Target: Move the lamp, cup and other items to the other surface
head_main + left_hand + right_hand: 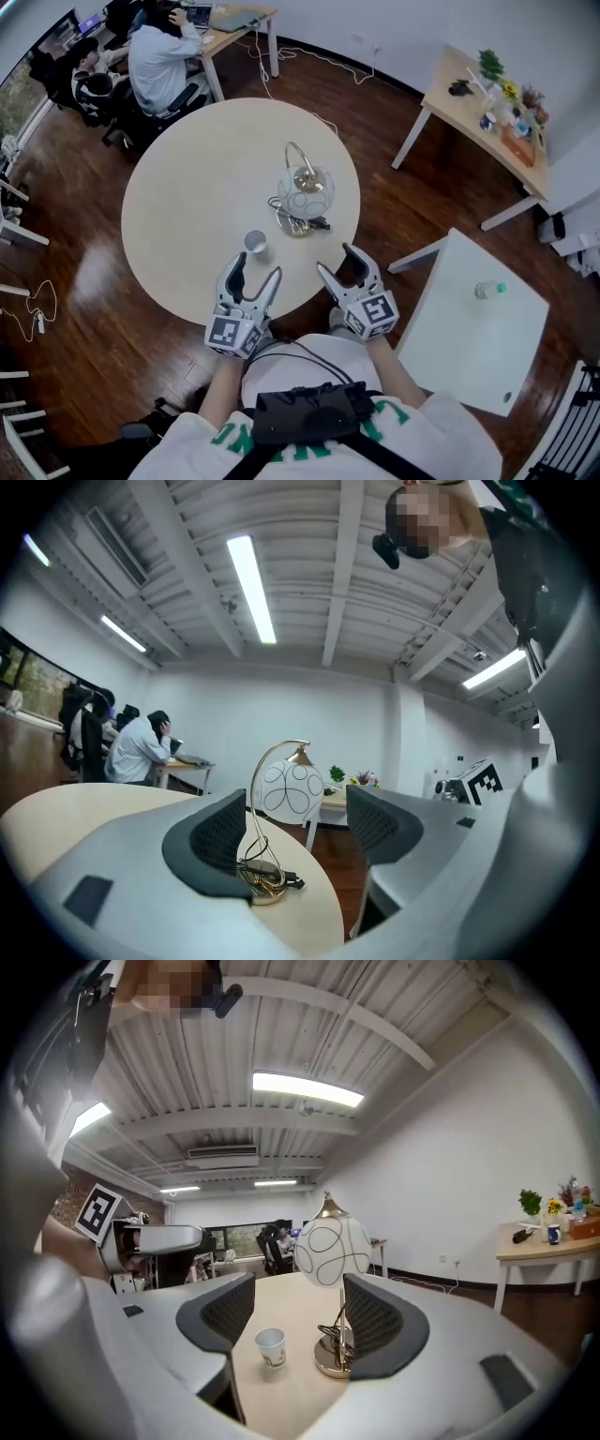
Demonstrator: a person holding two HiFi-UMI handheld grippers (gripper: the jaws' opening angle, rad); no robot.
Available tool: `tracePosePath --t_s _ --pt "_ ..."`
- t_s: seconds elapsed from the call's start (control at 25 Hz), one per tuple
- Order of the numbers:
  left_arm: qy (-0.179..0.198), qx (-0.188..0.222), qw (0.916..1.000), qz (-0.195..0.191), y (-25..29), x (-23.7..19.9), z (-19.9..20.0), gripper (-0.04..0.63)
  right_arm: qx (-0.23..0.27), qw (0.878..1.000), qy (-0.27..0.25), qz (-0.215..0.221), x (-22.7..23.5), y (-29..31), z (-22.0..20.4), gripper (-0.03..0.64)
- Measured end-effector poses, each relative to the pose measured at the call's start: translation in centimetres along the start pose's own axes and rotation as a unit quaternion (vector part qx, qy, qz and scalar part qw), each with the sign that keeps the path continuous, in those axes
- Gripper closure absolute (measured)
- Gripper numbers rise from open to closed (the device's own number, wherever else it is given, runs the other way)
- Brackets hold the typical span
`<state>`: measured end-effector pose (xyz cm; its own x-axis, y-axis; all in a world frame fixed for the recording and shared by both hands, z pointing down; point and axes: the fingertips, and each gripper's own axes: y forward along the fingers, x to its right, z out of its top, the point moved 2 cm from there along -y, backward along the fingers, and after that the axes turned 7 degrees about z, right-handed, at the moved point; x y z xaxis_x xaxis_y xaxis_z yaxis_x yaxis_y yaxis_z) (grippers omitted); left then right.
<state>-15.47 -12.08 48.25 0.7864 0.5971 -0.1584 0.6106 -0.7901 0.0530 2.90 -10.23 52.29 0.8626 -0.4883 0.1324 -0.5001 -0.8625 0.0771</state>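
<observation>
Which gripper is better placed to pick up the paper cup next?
Left, probably. In the head view the paper cup stands just beyond the open, empty jaws of the left gripper; the right gripper, also open, sits farther off, nearer the lamp.

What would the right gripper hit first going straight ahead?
Likely the base of the gold-stemmed white globe lamp, dead ahead of the right gripper; the small white paper cup sits just left of that line.
</observation>
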Motion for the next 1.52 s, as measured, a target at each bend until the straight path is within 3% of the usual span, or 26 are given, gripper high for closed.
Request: tracePosePath --t_s 0.16,0.56,0.84,1.0,1.2,1.36,1.44,1.52 --pt "-0.004 0.011 0.9997 0.022 -1.0 -1.2 -0.1 0.268 -0.011 1.0 0.007 0.025 -1.4 0.9 0.6 0.293" --pt "0.003 -0.016 0.999 0.042 -0.8 -2.6 -0.2 0.27 -0.027 0.999 0.034 0.026 -0.6 2.2 -1.5 0.293" --pt "-0.003 -0.032 0.9982 0.051 -1.5 -3.1 -0.9 0.27 -0.122 0.99 0.062 0.028 2.2 6.8 -9.8 0.325" --pt "-0.003 -0.051 0.9969 0.06 -1.9 -3.4 -1.9 0.27 -0.139 0.985 0.102 0.008 5.8 11.4 -14.0 0.336" --pt "-0.007 -0.059 0.9946 0.085 -3.5 -4.0 -2.3 0.27 -0.201 0.977 0.066 -0.019 9.6 16.1 -18.8 0.365" --pt "-0.027 -0.07 0.9921 0.1 -4.4 -3.7 -1.3 0.27 -0.224 0.974 0.042 -0.009 9.9 19.0 -20.5 0.429" --pt "-0.029 -0.07 0.9912 0.109 -5.3 -4.0 -1.2 0.27 -0.21 0.975 0.064 -0.006 10.0 19.5 -20.9 0.535" --pt "-0.026 -0.069 0.9906 0.115 -6.1 -4.4 -1.2 0.27 -0.192 0.977 0.094 0.003 10.3 19.3 -20.6 0.569"
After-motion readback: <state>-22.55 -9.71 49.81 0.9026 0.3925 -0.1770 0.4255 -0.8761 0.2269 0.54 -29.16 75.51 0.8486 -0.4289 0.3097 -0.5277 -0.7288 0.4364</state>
